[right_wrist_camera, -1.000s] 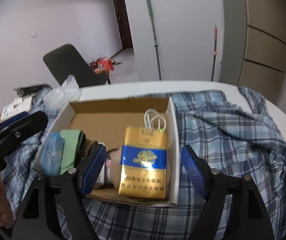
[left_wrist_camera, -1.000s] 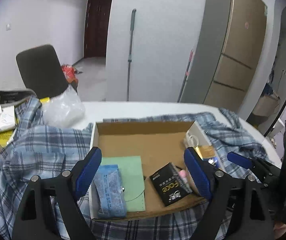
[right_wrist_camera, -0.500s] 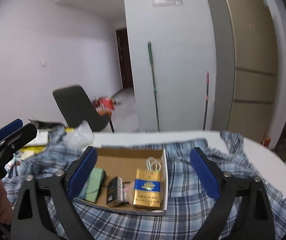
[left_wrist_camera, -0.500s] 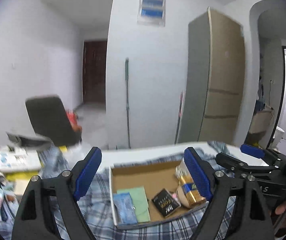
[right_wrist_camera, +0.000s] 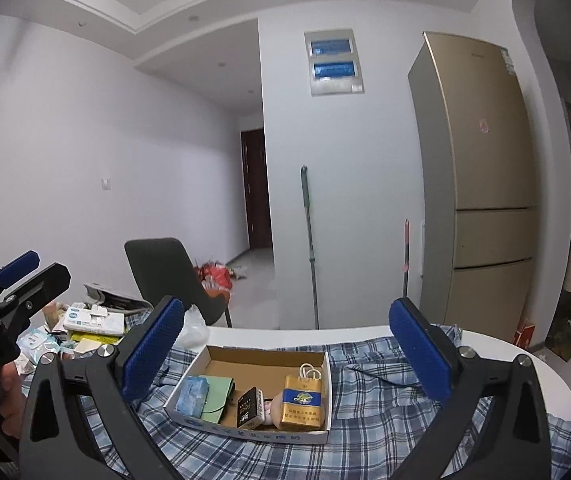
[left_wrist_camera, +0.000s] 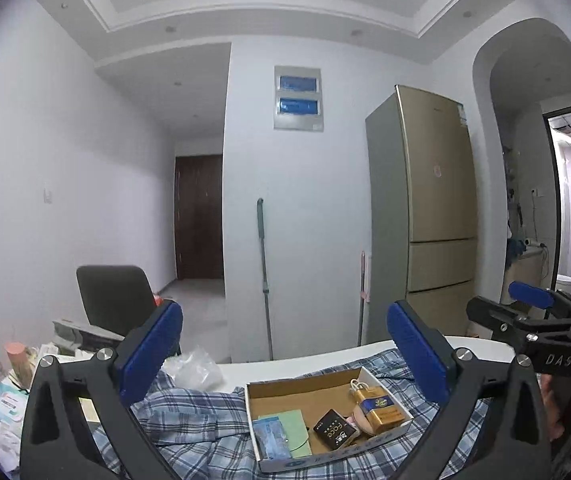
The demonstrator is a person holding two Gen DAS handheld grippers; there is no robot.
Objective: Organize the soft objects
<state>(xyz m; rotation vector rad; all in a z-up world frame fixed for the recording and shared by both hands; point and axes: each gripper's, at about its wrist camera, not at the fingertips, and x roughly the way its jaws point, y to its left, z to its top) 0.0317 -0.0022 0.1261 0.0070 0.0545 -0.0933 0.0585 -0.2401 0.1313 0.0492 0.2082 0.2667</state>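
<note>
A shallow cardboard box (left_wrist_camera: 285, 394) (right_wrist_camera: 269, 358) sits on a blue plaid cloth (left_wrist_camera: 189, 424) (right_wrist_camera: 385, 408) on a white table. In it lie a blue tissue pack (left_wrist_camera: 271, 438) (right_wrist_camera: 192, 396), a green pouch (left_wrist_camera: 291, 428) (right_wrist_camera: 217, 394), a black pack (left_wrist_camera: 333, 434) (right_wrist_camera: 248, 408) and a gold bag (left_wrist_camera: 377, 410) (right_wrist_camera: 301, 402). My left gripper (left_wrist_camera: 285, 344) is open and empty, raised well above and behind the box. My right gripper (right_wrist_camera: 285, 344) is open and empty, also raised and back from the box.
A black chair (left_wrist_camera: 115, 296) (right_wrist_camera: 165, 272) stands behind the table. Papers and wipe packs (right_wrist_camera: 89, 320) clutter the table's left. A clear plastic bag (left_wrist_camera: 195, 372) lies beside the box. A mop (right_wrist_camera: 309, 248) and a fridge (right_wrist_camera: 481, 184) stand at the back.
Both grippers have lifted up and pulled back from the box, so the box now looks small and low in both views. Both stay open and empty.
</note>
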